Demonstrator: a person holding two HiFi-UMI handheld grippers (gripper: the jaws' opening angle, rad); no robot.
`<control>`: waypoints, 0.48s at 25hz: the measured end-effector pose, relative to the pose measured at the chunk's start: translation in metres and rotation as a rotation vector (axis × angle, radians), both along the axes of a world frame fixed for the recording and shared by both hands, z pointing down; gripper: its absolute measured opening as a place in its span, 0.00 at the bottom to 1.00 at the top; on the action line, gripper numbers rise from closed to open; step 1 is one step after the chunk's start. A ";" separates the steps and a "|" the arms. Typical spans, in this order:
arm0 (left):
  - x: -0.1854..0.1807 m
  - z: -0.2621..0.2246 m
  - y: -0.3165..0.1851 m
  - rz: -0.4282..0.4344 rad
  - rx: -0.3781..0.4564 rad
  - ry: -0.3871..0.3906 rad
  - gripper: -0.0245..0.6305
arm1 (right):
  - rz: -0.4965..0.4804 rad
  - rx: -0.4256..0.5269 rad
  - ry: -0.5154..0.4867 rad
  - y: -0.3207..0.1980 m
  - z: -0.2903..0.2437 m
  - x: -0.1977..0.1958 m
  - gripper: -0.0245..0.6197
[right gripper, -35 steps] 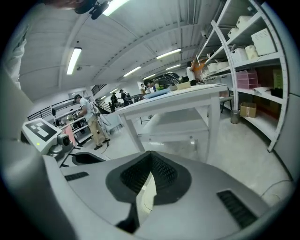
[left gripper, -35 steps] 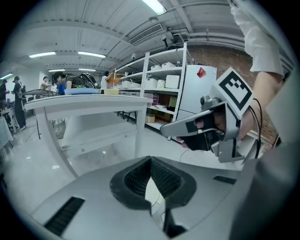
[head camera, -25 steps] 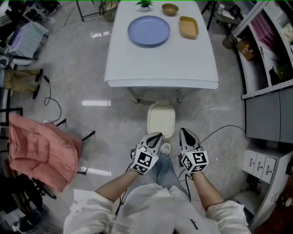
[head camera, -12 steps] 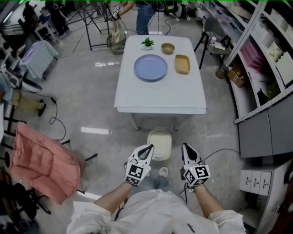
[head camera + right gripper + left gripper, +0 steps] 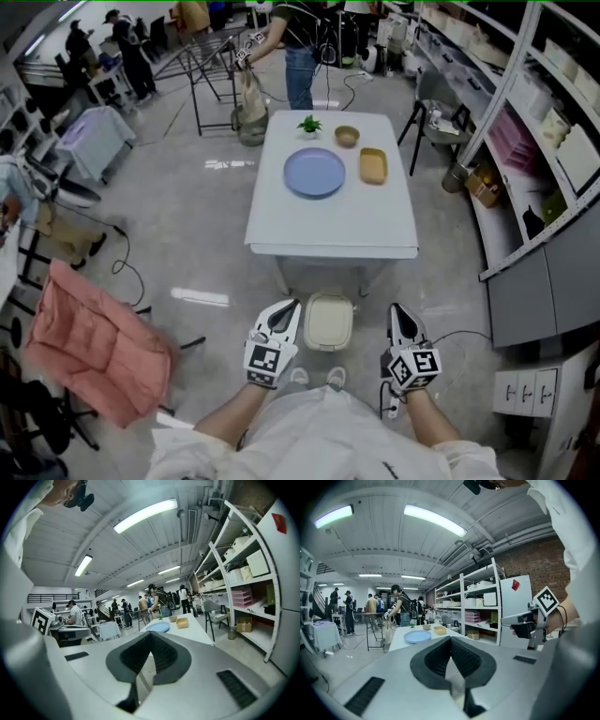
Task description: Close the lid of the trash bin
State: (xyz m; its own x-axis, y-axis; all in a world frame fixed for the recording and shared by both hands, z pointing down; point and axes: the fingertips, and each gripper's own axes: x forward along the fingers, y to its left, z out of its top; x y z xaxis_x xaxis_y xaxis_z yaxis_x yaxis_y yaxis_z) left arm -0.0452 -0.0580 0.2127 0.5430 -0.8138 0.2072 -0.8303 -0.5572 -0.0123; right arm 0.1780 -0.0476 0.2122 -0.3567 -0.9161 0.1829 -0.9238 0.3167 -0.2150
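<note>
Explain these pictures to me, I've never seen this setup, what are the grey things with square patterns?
They are two hand-held grippers, one in each of a person's hands. The wide picture comes from a camera on the person's head, looking down: the left gripper and right gripper are both shut, holding nothing. The other two pictures come from a camera on each gripper, looking along its jaws. Below them stands a cream trash bin, lid closed. The white table beyond carries a round blue plate, a yellow rectangular dish, a brown bowl and a green plant.
</note>
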 end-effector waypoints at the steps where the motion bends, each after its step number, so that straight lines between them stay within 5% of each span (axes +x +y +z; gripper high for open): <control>1: -0.005 -0.006 0.001 -0.015 0.010 0.002 0.07 | 0.003 0.010 -0.004 0.002 -0.004 0.003 0.07; 12: -0.055 -0.064 0.006 -0.135 0.156 0.043 0.07 | 0.034 0.130 -0.049 0.016 -0.056 0.023 0.07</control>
State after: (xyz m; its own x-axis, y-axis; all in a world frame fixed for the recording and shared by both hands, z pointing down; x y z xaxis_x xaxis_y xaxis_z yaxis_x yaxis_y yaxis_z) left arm -0.1005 -0.0523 0.1489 0.4324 -0.9002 0.0522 -0.8989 -0.4349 -0.0531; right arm 0.2012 -0.0320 0.1562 -0.3306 -0.9427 0.0449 -0.9239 0.3136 -0.2191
